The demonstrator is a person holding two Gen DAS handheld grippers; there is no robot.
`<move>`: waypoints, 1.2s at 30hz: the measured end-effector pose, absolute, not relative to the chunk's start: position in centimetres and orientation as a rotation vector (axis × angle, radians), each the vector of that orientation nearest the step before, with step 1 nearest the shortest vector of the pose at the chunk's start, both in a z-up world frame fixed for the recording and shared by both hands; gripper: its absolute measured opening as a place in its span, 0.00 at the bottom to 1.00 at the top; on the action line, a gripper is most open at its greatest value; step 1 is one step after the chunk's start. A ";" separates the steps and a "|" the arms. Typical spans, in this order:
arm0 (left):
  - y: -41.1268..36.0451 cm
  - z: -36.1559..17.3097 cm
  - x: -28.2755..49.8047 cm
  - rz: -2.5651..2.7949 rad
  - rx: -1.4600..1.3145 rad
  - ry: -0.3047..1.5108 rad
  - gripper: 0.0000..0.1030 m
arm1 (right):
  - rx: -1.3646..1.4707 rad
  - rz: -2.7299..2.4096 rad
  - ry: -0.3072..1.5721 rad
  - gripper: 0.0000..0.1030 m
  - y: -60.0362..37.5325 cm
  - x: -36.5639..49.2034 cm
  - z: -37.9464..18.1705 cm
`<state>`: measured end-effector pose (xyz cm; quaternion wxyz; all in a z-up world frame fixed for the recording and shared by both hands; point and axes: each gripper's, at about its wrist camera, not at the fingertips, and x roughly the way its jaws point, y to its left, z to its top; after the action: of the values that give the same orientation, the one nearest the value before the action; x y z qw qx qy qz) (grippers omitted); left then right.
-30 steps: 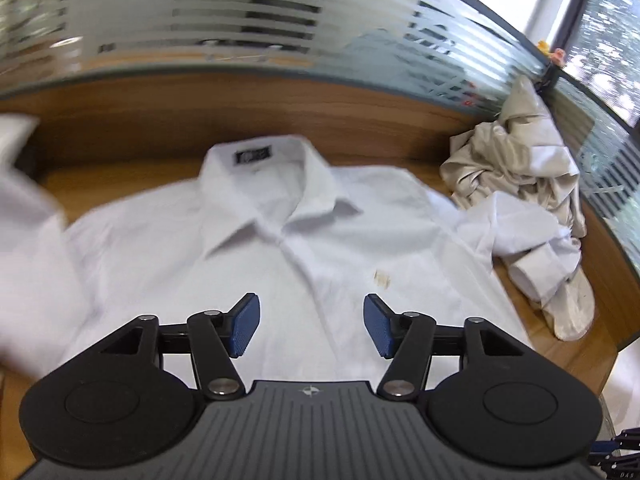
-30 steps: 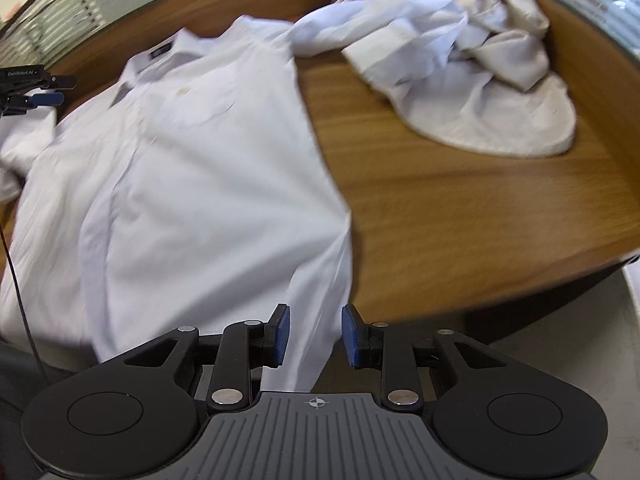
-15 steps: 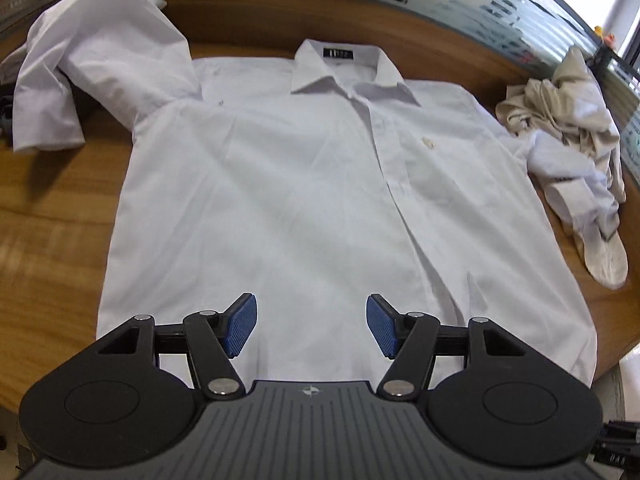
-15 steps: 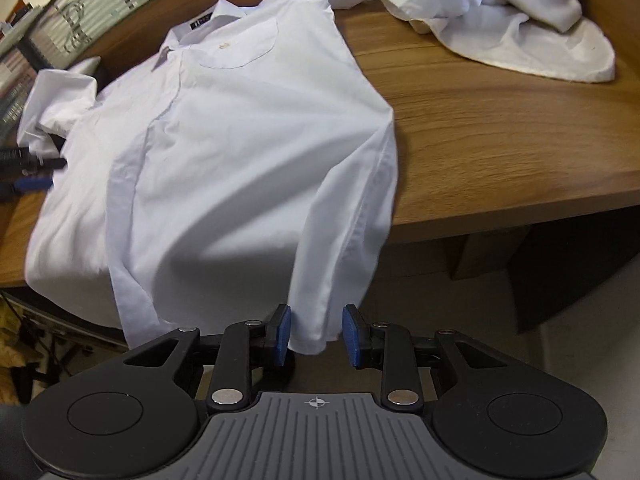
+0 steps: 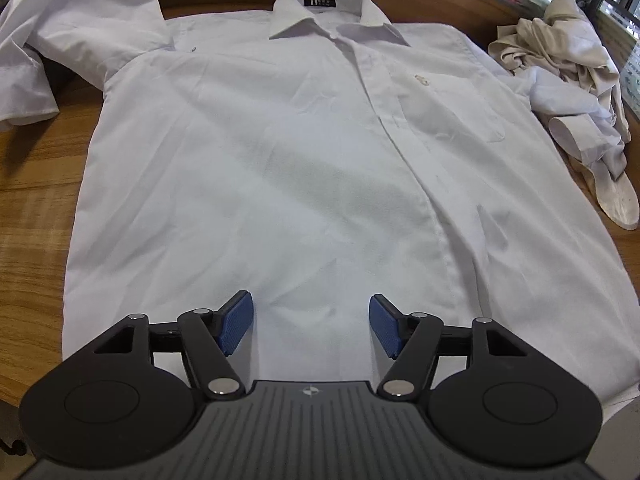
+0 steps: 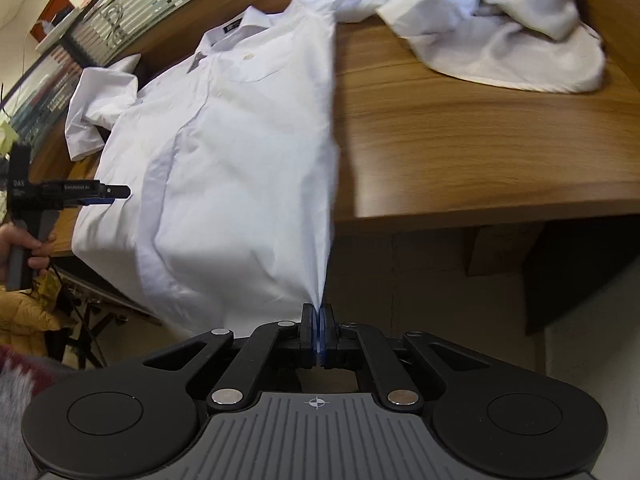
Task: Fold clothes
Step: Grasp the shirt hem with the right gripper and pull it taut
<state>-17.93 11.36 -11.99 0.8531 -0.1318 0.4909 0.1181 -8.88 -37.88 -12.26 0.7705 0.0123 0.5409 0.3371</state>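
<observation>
I've got the white shirt [image 5: 304, 168] lying face up on the wooden table [image 6: 480, 136], buttoned, collar at the far edge, hem hanging over the near edge. No bins or baskets in either view, so nothing is sitting inside anything.

Right gripper [image 6: 319, 334]: jaws have just been closing and are now pressed together on the shirt's bottom corner. The fabric runs taut from the pads up to the table edge, off the table on that side.

Left gripper [image 5: 311, 326]: jaws have just opened a bit further and stand spread, above the hem near the middle of the shirt, cloth below but not pinched. From the right wrist view I see it side-on at the shirt's far edge [image 6: 106, 194], with a hand [image 6: 24, 246] around its handle.

One sleeve [image 5: 60, 40] is crumpled off the shoulder. A heap of other clothes [image 6: 500, 20] lies at the opposite shoulder, touching that sleeve.
</observation>
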 end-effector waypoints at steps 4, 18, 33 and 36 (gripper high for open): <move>11.3 -12.1 -17.8 0.243 -0.274 1.027 0.72 | -0.034 0.724 1.204 0.03 -38.6 -8.0 -13.7; 11.7 -12.1 -17.7 0.249 -0.281 1.011 0.74 | -0.114 0.740 1.262 0.04 -36.7 -7.7 -15.5; 0.3 -12.9 -28.2 -0.095 -0.392 0.960 0.73 | 0.072 0.850 1.292 0.04 -38.1 -6.2 -10.2; -1.6 -16.3 -28.5 -0.137 -0.424 0.997 0.73 | 0.083 0.864 1.300 0.04 -37.9 -6.1 -9.0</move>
<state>-28.54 -1.58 -16.26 0.8546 -0.2018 0.4740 -0.0651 -6.07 -37.89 -8.98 0.7098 0.0374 0.5857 0.3895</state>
